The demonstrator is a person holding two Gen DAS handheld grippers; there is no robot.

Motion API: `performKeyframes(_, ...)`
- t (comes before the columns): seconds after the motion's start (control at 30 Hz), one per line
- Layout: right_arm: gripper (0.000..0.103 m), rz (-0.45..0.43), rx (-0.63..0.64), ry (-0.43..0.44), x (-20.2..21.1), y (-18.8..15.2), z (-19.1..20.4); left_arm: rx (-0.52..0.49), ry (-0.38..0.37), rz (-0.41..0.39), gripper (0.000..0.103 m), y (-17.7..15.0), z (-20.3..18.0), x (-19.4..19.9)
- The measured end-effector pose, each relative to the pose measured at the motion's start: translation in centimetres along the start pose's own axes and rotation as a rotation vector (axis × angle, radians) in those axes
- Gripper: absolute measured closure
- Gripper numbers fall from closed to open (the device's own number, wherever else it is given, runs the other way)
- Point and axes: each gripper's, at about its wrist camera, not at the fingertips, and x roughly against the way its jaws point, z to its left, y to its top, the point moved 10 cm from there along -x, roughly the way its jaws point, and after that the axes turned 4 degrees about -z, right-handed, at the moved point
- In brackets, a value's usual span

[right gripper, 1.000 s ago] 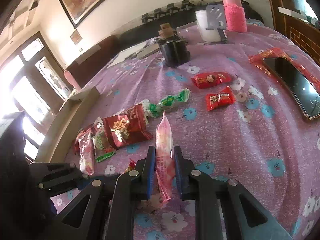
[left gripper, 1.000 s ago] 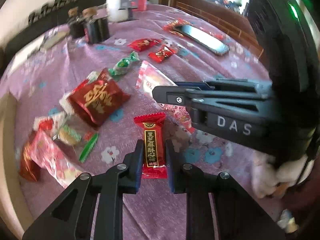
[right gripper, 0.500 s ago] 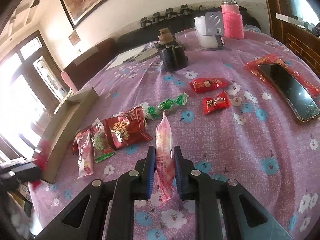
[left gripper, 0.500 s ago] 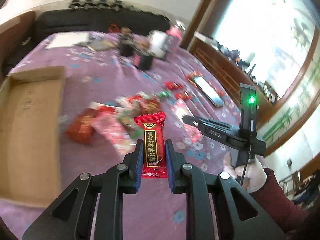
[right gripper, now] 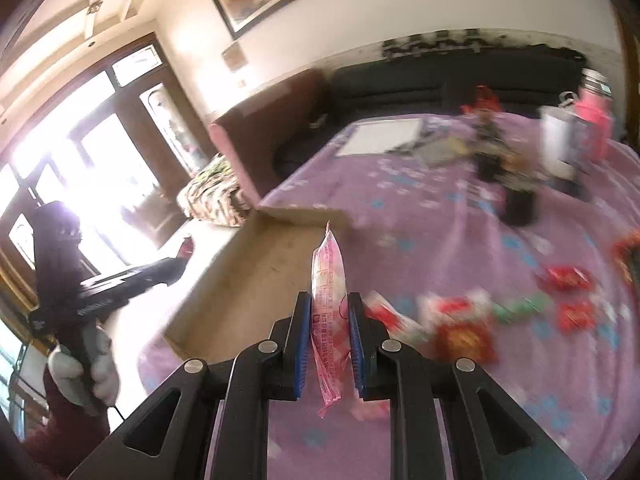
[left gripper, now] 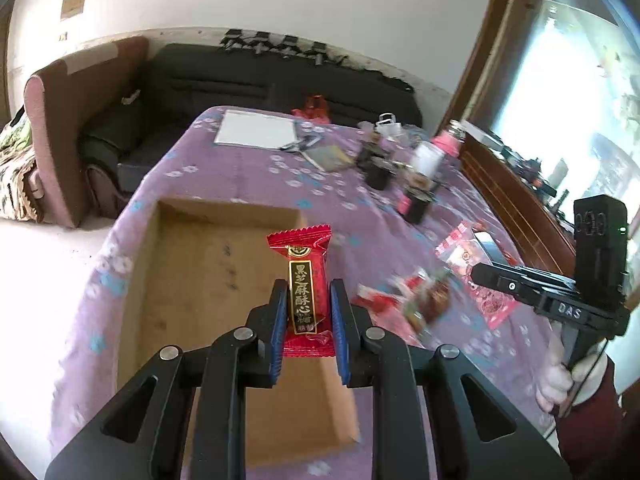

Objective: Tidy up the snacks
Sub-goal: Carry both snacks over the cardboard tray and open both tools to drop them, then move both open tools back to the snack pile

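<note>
left hand-held gripper: jaws closed on red candy bar, held upright above the cardboard tray.
right hand-held gripper: jaws closed on pink snack packet, edge-on and upright, just at the tray's near right side.
cardboard tray: on the bench near its left edge; the left view shows its whole floor, the right view only one corner and a wall.
left view only: white paper sheet, the right gripper's side with the pink packet below its tip.
right view only: loose snack pile, blurred, on the purple cloth right of the tray; window glare washes out the left gripper.
</note>
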Motion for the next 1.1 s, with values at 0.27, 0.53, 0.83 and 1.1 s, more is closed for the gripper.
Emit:
performKeyframes(0.27, 0.085, 0.113, -0.100, 0.026, -12.7, 2.6, 3.1, 0.125, 0.032, 0.093, 0.085, 1.2, 6.4, -6.5)
performKeyframes(0.53, 0.085, 0.199, -0.103, -0.053, -20.7, 1.4, 2.5, 0.196, 0.073, 0.168, 0.085, -0.6, 9.3, -12.0)
performKeyframes(0.83, 0.081, 0.203, -0.026, -0.116, -22.9, 1.0, 2.6, 0.195, 0.116, 0.166, 0.078, -0.8, 9.7, -13.1)
performKeyframes(1.1, 0.076, 0.126, 0.004, -0.111, -19.8, 2.6, 3.2, 0.164, 0.204, 0.119, 0.070, -0.4, 9.0, -10.2)
